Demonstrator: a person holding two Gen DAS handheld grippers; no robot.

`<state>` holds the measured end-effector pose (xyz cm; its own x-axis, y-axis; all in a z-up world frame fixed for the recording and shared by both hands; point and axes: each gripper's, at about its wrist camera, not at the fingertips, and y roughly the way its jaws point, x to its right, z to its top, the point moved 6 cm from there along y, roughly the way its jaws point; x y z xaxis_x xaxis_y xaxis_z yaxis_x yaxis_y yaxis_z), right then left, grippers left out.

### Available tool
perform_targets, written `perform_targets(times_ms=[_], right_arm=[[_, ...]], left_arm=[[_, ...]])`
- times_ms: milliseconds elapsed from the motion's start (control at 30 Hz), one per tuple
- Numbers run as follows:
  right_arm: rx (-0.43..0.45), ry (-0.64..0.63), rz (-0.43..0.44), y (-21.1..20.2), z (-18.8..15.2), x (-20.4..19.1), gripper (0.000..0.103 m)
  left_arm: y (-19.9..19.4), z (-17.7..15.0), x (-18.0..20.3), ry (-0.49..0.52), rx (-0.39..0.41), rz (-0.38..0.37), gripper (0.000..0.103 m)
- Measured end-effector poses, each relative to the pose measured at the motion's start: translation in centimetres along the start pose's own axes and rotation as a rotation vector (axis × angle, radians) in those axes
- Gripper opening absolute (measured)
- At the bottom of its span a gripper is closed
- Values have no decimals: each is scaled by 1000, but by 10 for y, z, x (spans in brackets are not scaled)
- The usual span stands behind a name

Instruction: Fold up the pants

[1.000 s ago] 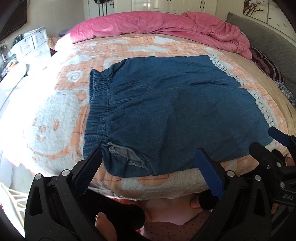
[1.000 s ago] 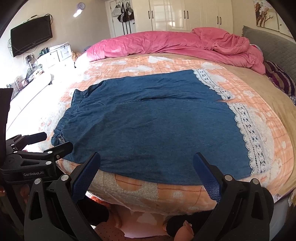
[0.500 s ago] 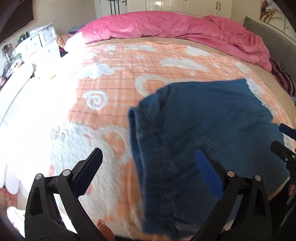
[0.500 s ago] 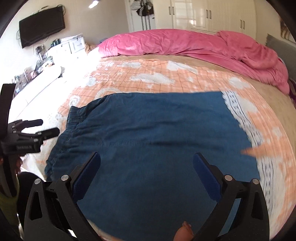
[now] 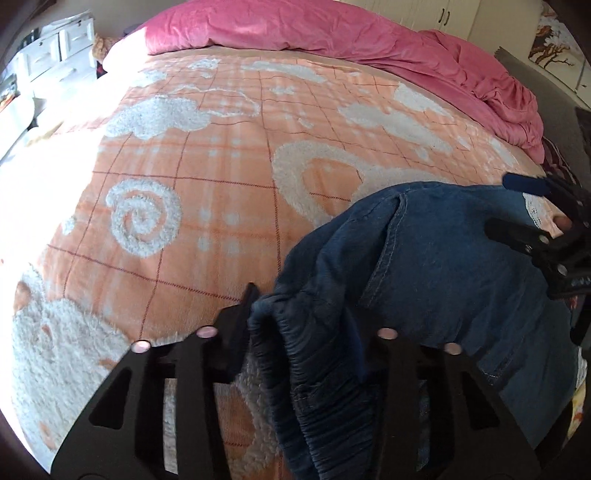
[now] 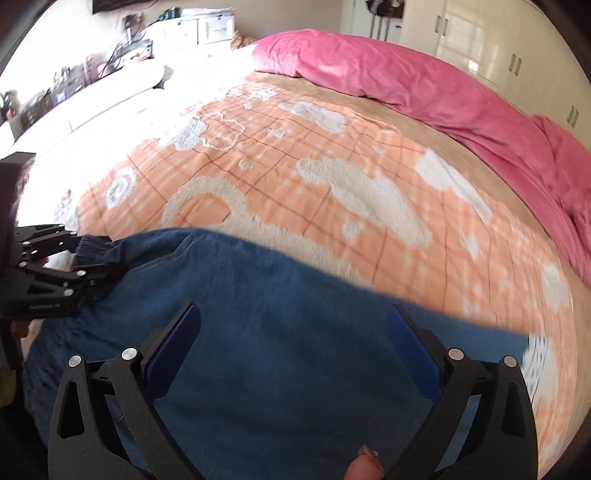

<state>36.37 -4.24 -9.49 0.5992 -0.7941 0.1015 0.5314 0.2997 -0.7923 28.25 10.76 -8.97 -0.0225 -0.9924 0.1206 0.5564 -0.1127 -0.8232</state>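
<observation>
Blue denim pants (image 5: 443,266) with a gathered elastic waistband and white lace hem lie on the bed's orange and white blanket (image 5: 192,206). My left gripper (image 5: 303,325) is shut on the waistband (image 5: 317,376), which bunches between its jaws; it also shows at the left of the right wrist view (image 6: 92,258). My right gripper (image 6: 291,332) is open, its blue pads low over the middle of the pants (image 6: 280,354). It shows at the right edge of the left wrist view (image 5: 546,221).
A pink duvet (image 5: 332,33) is heaped along the far side of the bed. White drawers (image 5: 55,55) and a cluttered white counter (image 6: 92,88) stand to the left. White wardrobes (image 6: 498,48) line the back wall.
My left gripper has closed on the waistband and lifted it, bunching the denim. Both grippers have moved in over the bed; the right one stays open above the pants.
</observation>
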Motion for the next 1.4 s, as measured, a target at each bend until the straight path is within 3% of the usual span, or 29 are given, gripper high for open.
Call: perform_targets(times_ms=[100,200,333,367,400,433,500,600,967,1167,1400], right_arm=[[-39,-59,62,24,15,-2,99],[-89,-125,128,41,25,-11,98],[-116,-248,161,58,33,-25,95],[-136,-266,172,64,30,-29,82],[-146,-271,190,66,27,-33,63],[-133,-271,228,65,23,-38,58],[-92,-270,249,58,20,-44,30],[-30,-242,234,41,15,-45,11],[183,-103,150,-85,-14,-49,7],[208,-101,142,-136,-61,-80,7],[204,-48,193,-160,-125,-113,7]], left_arm=[[-10,4,1,-6,40,-8,19],[-26,9,-2,23,120,53,19],[-33,11,-1,36,161,49,18],[-34,13,1,39,168,38,18],[-35,12,2,43,171,28,18],[-34,12,2,48,171,36,18],[-32,10,-1,43,159,48,18],[-28,7,-6,25,145,53,18],[-83,-5,22,110,306,66,19],[-122,-47,38,108,339,61,19],[-132,-106,50,169,292,63,19]])
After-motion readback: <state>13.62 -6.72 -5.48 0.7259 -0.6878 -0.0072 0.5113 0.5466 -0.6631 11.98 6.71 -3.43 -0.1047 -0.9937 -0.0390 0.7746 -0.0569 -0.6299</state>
